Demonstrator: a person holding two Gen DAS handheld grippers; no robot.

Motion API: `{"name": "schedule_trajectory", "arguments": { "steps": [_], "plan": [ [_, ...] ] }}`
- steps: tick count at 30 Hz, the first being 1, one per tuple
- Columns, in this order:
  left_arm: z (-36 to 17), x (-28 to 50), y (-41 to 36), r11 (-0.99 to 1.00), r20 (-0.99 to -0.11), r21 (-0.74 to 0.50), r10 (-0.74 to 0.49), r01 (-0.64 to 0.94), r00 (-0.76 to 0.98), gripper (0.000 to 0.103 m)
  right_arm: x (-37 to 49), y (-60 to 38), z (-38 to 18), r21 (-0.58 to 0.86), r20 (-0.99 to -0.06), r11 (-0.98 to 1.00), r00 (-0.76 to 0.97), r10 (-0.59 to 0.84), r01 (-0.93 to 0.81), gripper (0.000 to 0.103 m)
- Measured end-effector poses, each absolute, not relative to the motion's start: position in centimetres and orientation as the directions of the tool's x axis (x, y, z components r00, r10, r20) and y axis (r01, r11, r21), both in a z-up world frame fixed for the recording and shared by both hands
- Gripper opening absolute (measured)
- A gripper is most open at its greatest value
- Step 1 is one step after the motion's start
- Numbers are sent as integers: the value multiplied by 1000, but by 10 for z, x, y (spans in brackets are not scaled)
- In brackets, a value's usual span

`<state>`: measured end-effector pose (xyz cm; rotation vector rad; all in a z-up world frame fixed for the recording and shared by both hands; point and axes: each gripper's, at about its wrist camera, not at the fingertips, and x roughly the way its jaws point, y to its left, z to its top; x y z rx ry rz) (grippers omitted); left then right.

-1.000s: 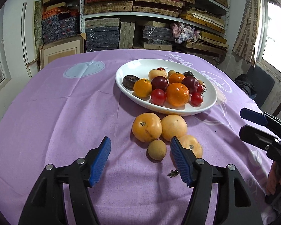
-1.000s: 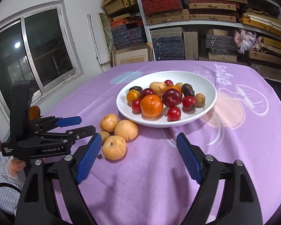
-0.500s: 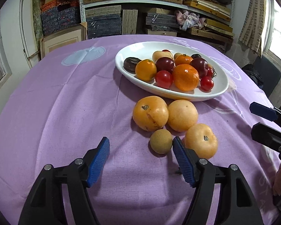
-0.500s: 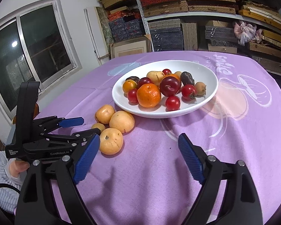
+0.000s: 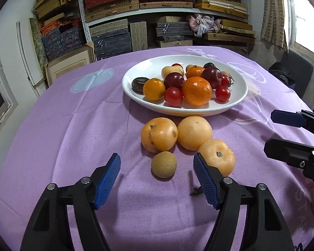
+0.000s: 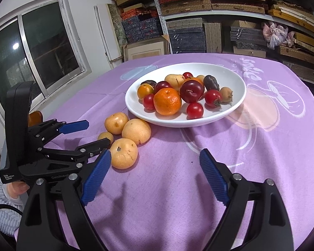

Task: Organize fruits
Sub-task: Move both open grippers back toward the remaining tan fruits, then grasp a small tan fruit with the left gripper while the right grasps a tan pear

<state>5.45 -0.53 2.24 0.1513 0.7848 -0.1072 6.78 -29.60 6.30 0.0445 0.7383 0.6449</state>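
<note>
In the left wrist view, the left tool (image 5: 157,179) is spread, and nothing is pinched between its blue ribbed pads. The small round brownish-tan fruit (image 5: 164,164) lies on the desk just ahead of the gap, at 12 o'clock from the tool, a little nearer to the right pad. It is nearly a ball, so I see no long axis to line up with. Three bigger pale orange round fruits (image 5: 194,132) lie around it: two behind at 11 and 1 o'clock, and one at 3 o'clock, almost touching the right pad. I judge this close neighbour to be the thing to watch when the pads close. Behind them, at 12 o'clock, stands the white oval ceramic plate (image 5: 238,98), which carries tangerines, dark plums and small red tomatoes. The right tool (image 5: 282,133) shows at 3 o'clock, well apart from the group.

In the right wrist view, the right tool (image 6: 155,177) is spread wide, with only cloth between its pads. The fruit group lies at 10 o'clock from it, and the left tool is clearly nearer to the small fruit.

The desk is covered with a purple printed cloth (image 6: 198,188), slightly wrinkled. Behind it stand shelves (image 5: 157,0) of stacked woven boxes, and a window (image 6: 31,52) is at 9 o'clock.
</note>
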Motion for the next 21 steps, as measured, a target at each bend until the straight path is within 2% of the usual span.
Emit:
{"name": "schedule_trajectory", "arguments": {
  "steps": [3, 6, 8, 9, 14, 16, 17, 18, 19, 21],
  "plan": [
    [12, 68, 5, 992, -765, 35, -50, 118, 642, 73, 68, -296, 63, 258, -612, 807, 556, 562, -532, 84],
    [9, 72, 25, 996, -773, -53, -83, 67, 628, 64, 67, -295, 63, 255, -615, 804, 551, 563, -537, 84],
    [11, 70, 28, 998, -769, -39, -62, 50, 636, 56, 67, -294, 63, 248, -616, 803, 552, 562, -541, 84],
    [11, 70, 29, 998, -766, -40, -60, 46, 639, 46, 67, -294, 63, 246, -617, 803, 551, 562, -543, 84],
    [17, 64, 23, 997, -747, -24, -64, 70, 661, 41, 67, -292, 63, 245, -618, 801, 549, 563, -546, 84],
    [17, 63, 22, 995, -747, -41, -93, 94, 658, 44, 66, -290, 62, 238, -622, 799, 546, 562, -552, 84],
    [15, 65, 23, 994, -754, -54, -105, 98, 649, 51, 65, -289, 62, 234, -622, 799, 546, 561, -555, 84],
    [13, 67, 24, 993, -763, -67, -112, 94, 637, 68, 65, -289, 62, 236, -623, 797, 543, 563, -556, 84],
    [11, 70, 26, 993, -772, -82, -118, 87, 624, 74, 66, -287, 61, 244, -626, 794, 535, 568, -557, 84],
    [9, 70, 27, 993, -773, -88, -118, 79, 624, 75, 70, -281, 58, 261, -640, 787, 510, 575, -559, 84]
  ]
}}
